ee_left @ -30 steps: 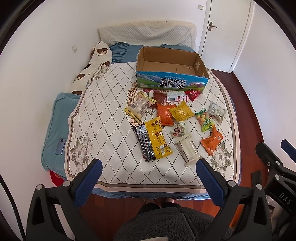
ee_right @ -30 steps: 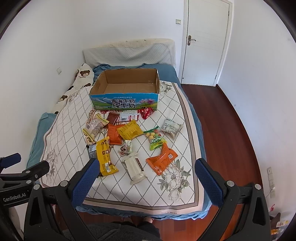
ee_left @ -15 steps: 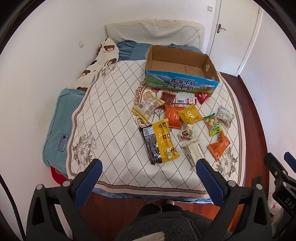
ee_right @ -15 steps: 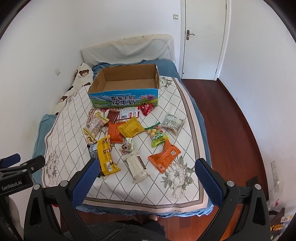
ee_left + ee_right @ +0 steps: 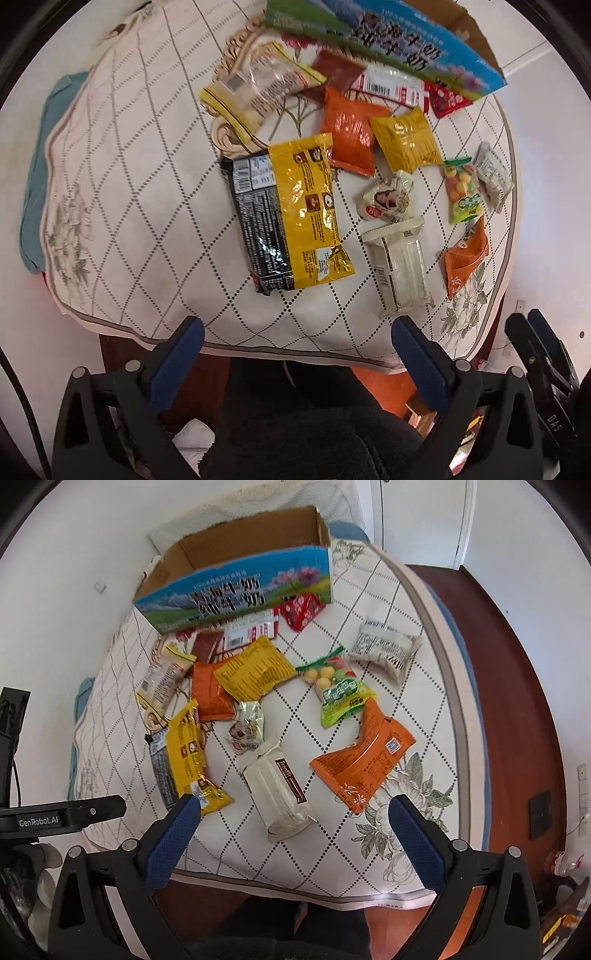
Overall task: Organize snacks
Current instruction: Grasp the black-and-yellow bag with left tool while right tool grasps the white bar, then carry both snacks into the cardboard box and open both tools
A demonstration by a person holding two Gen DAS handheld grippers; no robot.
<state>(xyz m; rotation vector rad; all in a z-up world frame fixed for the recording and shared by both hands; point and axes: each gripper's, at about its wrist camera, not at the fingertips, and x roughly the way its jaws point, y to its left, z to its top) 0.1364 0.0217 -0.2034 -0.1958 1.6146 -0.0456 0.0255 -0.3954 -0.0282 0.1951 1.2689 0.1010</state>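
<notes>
Several snack packets lie scattered on the quilted bed cover (image 5: 147,206). A large yellow-and-black packet (image 5: 291,214) lies nearest my left gripper (image 5: 295,332), which is open above the bed's near edge. A white wafer pack (image 5: 280,786) sits just ahead of my open right gripper (image 5: 295,808), with an orange pouch (image 5: 365,760) to its right. Farther back lie a yellow packet (image 5: 255,672), an orange packet (image 5: 210,690), a green candy bag (image 5: 340,690) and a grey-white pack (image 5: 384,650). The open cardboard box (image 5: 236,587) with a blue printed side stands at the back.
A red packet (image 5: 301,609) and a barcode pack (image 5: 251,627) lie against the box front. A pillow (image 5: 258,513) rests behind the box. White walls bound the left; a door (image 5: 421,517) and dark wooden floor (image 5: 517,686) lie to the right. A person's dark clothing (image 5: 314,424) fills the bottom.
Both grippers have moved forward and down toward the bed, so the snacks now fill the views. Both stay open; no snack has moved.
</notes>
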